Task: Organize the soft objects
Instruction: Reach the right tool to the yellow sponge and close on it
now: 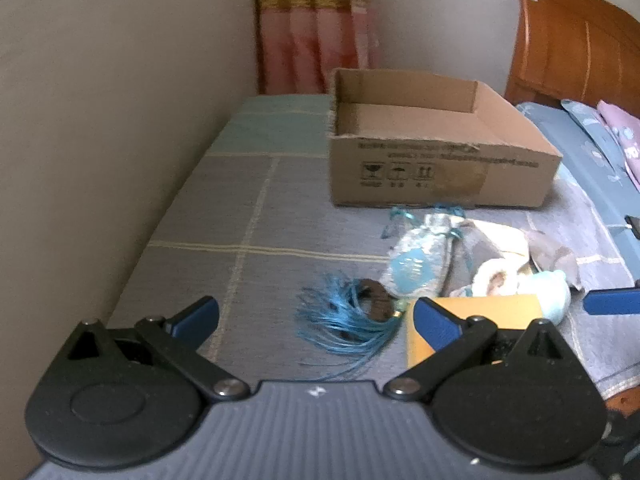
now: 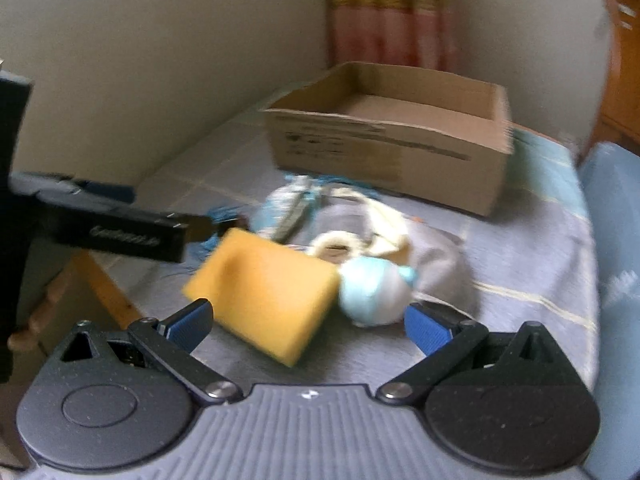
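Soft objects all lie on the bed, none packed yet: nearest the yellow sponge (image 2: 260,292) and pale blue plush (image 2: 374,292) before the open, empty right tongs (image 2: 306,322); left tongs (image 1: 316,318) also open; beyond, the cardboard box (image 1: 432,164) looks empty

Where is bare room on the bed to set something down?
Free: the checked cover between the wall and the cardboard box, left of the blue tassel. The box floor looks bare. Crowded: before the box, around the yellow sponge and plush toy.
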Motion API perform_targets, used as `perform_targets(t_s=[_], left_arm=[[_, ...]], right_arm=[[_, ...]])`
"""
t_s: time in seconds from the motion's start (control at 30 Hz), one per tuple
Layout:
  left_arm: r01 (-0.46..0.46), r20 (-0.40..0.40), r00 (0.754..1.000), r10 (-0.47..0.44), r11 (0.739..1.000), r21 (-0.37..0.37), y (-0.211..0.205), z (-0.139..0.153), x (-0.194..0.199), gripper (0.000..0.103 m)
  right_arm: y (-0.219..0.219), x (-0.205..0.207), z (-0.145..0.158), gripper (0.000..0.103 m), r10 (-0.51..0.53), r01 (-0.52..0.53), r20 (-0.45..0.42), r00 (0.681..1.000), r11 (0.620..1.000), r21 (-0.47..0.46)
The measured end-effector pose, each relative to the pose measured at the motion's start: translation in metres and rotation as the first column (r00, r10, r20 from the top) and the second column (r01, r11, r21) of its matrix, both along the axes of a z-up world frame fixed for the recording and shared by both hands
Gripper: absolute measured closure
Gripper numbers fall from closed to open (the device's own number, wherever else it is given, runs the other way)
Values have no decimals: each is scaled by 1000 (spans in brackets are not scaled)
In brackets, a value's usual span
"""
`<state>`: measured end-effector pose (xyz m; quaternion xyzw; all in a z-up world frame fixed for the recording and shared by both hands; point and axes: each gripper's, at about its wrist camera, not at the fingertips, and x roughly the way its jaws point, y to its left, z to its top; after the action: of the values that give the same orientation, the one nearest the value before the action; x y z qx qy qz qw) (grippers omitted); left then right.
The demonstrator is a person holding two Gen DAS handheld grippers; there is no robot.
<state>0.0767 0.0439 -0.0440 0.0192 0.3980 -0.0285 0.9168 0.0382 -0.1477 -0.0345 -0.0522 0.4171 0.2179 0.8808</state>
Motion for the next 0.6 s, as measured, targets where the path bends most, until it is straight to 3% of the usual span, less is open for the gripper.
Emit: perform_targets(t_s=[0.13, 0.3, 0.6], left_arm=[[-15, -1, 1000, 15, 1000, -14, 10, 0, 0, 1], [-6, -26, 1000, 6, 1000, 0, 14, -3, 2, 1], [-23, -76, 997, 22, 1000, -10, 21, -13, 8, 1]], right_arm=[[19, 8, 4, 0, 149, -149, 2, 989, 988, -32], [41, 25, 4, 0, 330, -328, 9, 944, 939, -107], [61, 46, -14, 0, 509, -515, -80, 857, 842, -161]])
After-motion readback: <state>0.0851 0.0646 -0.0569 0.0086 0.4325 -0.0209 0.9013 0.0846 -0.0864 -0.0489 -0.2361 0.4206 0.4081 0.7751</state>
